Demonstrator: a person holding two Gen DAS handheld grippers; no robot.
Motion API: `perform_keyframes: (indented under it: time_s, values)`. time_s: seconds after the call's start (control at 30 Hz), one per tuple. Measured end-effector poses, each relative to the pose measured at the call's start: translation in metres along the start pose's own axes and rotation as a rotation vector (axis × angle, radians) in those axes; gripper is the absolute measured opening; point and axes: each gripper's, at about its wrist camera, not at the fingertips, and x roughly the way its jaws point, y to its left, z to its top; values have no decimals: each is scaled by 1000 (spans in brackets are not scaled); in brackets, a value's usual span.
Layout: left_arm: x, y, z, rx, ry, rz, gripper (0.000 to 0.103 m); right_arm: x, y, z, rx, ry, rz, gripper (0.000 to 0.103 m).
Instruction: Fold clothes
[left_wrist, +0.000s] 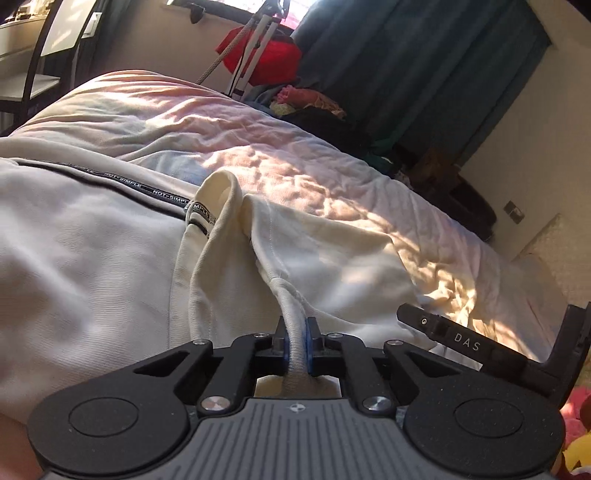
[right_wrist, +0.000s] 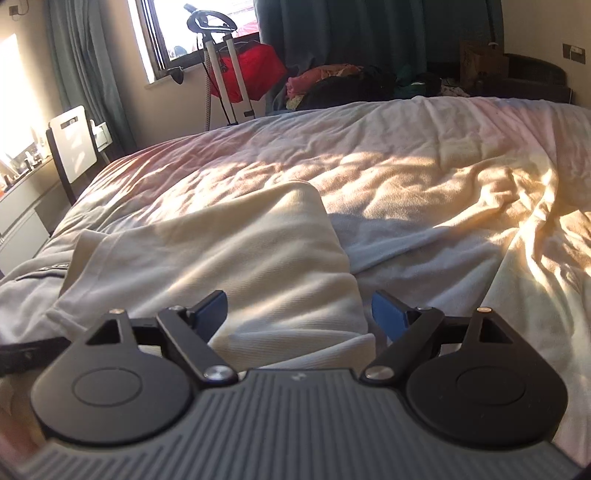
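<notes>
Cream garment (left_wrist: 325, 258) ahead of left tool (left_wrist: 295, 343), black lettered tape (left_wrist: 122, 181) along its zip. Tool pads (right_wrist: 388, 314) blue. Bedsheet (right_wrist: 424, 166) white, sun-dappled. Curtains (right_wrist: 351, 33) dark teal.

Two grippers (left_wrist: 295, 341) (right_wrist: 299, 314), one cream garment (left_wrist: 325, 258), one bed (right_wrist: 406, 147)

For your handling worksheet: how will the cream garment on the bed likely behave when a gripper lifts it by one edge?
The cream garment is probably floppy: it creases and bunches where the left gripper pinches its edge. It is likely light, and should drape and drag rather than stay flat.
</notes>
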Motion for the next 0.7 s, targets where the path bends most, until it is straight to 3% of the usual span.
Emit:
perform_keyframes:
  time_s: [0.1, 0.23, 0.33, 0.4, 0.47, 0.53, 0.6, 0.7]
  values:
    - [14, 0, -8, 37, 48, 62, 9, 0, -1, -3, -9, -4, 26, 86]
    - [25, 1, -14, 57, 62, 81, 10, 21, -8, -7, 28, 86, 17, 86]
    - [16, -1, -12, 60, 46, 100, 24, 23, -14, -8, 76, 98, 35, 86]
    - [9, -3, -11, 64, 33, 120, 44, 22, -14, -7, 81, 97, 34, 86]
    - [-4, -1, -8, 40, 15, 125, 52, 19, -8, -8, 44, 85, 15, 86]
    - [-20, 7, -3, -18, -5, 118, 56, 14, -3, -8, 17, 75, -1, 86]
    - [-45, 19, 0, -100, -40, 123, 72, 8, -1, -7, 6, 66, -4, 86]
    - [-82, 45, 5, -222, -101, 161, 83, -1, -4, -5, 14, 51, 3, 86]
